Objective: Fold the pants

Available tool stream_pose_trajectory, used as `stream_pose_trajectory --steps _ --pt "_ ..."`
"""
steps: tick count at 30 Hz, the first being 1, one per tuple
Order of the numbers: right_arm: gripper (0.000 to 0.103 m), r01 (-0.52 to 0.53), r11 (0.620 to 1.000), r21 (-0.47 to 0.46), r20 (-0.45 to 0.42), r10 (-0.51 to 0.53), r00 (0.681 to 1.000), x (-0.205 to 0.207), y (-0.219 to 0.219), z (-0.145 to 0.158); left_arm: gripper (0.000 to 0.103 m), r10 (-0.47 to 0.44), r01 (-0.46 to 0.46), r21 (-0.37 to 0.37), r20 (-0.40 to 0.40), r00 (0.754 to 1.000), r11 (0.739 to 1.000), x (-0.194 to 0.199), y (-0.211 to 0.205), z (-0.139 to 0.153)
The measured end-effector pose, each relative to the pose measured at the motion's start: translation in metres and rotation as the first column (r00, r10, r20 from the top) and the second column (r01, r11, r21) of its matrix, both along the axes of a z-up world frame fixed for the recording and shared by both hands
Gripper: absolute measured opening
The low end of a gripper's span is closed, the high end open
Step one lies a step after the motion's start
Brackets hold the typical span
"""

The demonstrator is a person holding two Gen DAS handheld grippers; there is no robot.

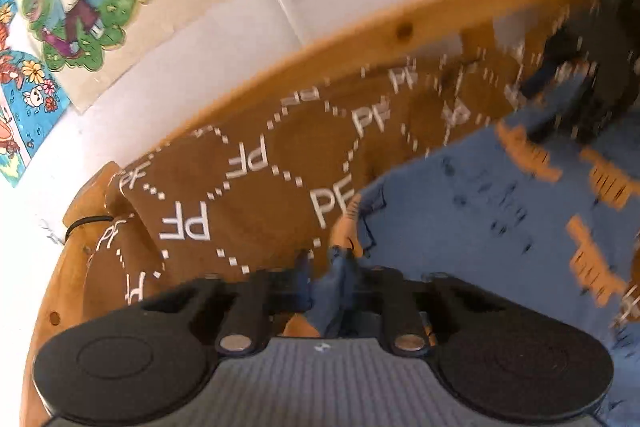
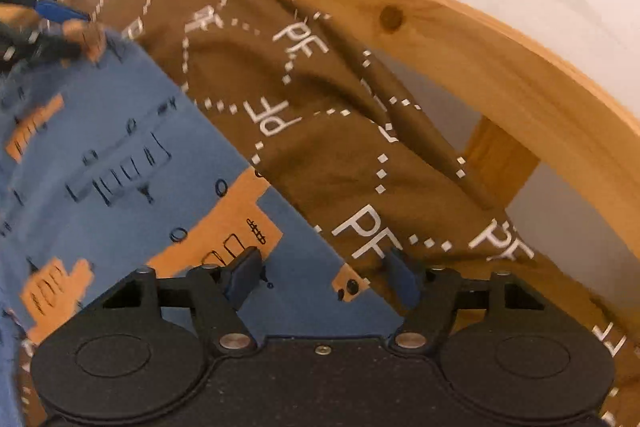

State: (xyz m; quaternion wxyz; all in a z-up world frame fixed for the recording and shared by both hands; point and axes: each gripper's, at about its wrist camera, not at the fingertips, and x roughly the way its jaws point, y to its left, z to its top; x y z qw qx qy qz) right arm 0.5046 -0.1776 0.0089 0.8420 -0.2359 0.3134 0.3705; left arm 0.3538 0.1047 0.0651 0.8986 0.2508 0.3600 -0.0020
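Looking along the left wrist view, the left gripper (image 1: 326, 279) sits at the lower middle of the frame, clenched on a bunched edge of the blue pants (image 1: 500, 211), which spread across the right half of the frame. They lie on a brown blanket (image 1: 240, 187) printed with white letters, with a wooden frame (image 1: 400, 27) curving behind it. The other gripper appears blurred at the upper right, near the far part of the pants.

In the right wrist view, the right gripper (image 2: 322, 277) at the lower middle is released: its blue pads (image 2: 244, 277) stand apart with nothing pinched, just over the pants' edge where blue meets brown. The pants fill the left half of the frame.

The risk: with only 1 corner pinched, lifting now would drag the cloth askew, and the right gripper could catch the blanket along with the pants.
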Motion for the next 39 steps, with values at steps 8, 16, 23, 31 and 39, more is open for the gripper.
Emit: stream_pose_trajectory --steps 8,16,23,31,39 --pt "0.0 0.053 0.997 -0.059 -0.059 -0.056 0.997 -0.008 -0.007 0.018 0.005 0.029 -0.028 -0.047 0.032 0.999 0.999 -0.007 0.004 0.008" --pt "0.0 0.069 0.998 0.009 0.09 -0.069 0.994 -0.071 -0.022 0.034 0.005 -0.031 0.027 0.033 0.123 0.992 0.999 -0.042 -0.006 0.016" --pt "0.0 -0.017 0.999 0.046 0.202 0.007 0.979 -0.169 -0.047 0.067 0.005 -0.161 0.14 0.152 0.135 0.978 0.978 -0.093 -0.012 0.024" --pt "0.0 -0.077 0.992 0.104 0.192 0.056 0.98 -0.28 -0.065 0.074 0.005 -0.299 0.258 0.307 0.093 0.95 0.916 -0.161 -0.024 0.014" --pt "0.0 -0.059 0.988 0.144 0.079 0.048 0.996 -0.356 -0.068 0.025 0.005 -0.386 0.377 0.362 -0.05 0.921 0.853 -0.221 -0.033 -0.045"
